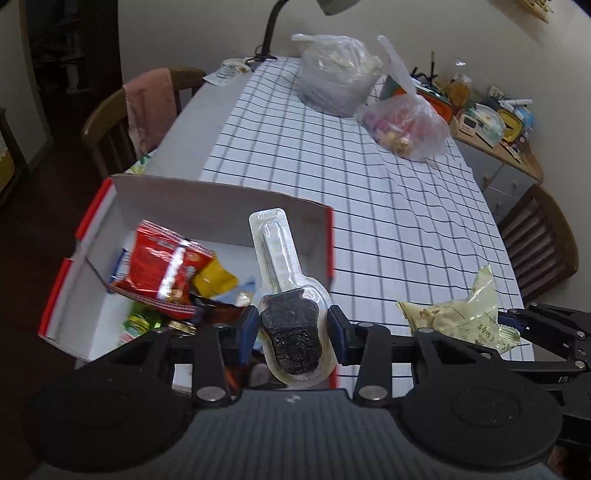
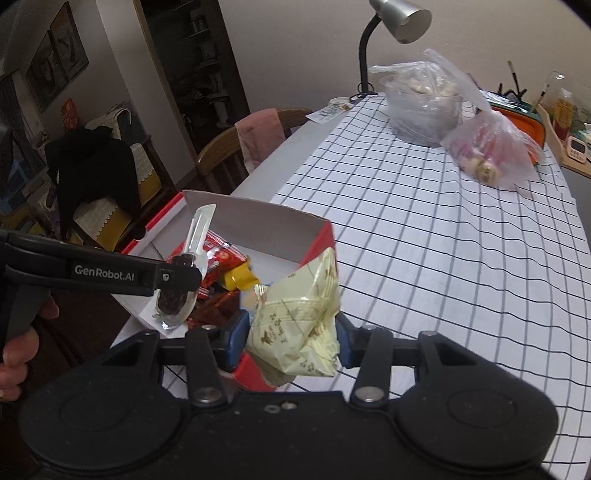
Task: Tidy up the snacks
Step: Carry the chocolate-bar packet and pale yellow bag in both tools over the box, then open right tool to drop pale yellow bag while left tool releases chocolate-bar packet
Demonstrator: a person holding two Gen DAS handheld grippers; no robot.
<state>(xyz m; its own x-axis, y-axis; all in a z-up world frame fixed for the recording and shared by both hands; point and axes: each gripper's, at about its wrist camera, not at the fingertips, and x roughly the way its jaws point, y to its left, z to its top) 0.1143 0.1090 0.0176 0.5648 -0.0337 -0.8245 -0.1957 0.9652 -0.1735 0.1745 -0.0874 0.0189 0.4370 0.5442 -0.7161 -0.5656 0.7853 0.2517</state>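
Observation:
My left gripper (image 1: 291, 326) is shut on a clear spoon-shaped blister pack with a dark snack (image 1: 288, 325) and holds it above the near right corner of a red and white cardboard box (image 1: 207, 201). The box holds a red snack bag (image 1: 162, 269), a yellow packet (image 1: 214, 278) and other wrappers. My right gripper (image 2: 291, 338) is shut on a pale yellow snack packet (image 2: 299, 325), just right of the box (image 2: 258, 221). The left gripper (image 2: 177, 278) with its pack (image 2: 175, 295) also shows in the right wrist view, over the box.
The table has a white cloth with a dark grid (image 1: 351, 177). Two clear plastic bags (image 1: 336, 74) (image 1: 406, 122) and a desk lamp (image 2: 399, 18) stand at the far end. Wooden chairs stand at the left (image 1: 122, 122) and right (image 1: 539, 236). A cluttered side shelf (image 1: 491, 122) is at the far right.

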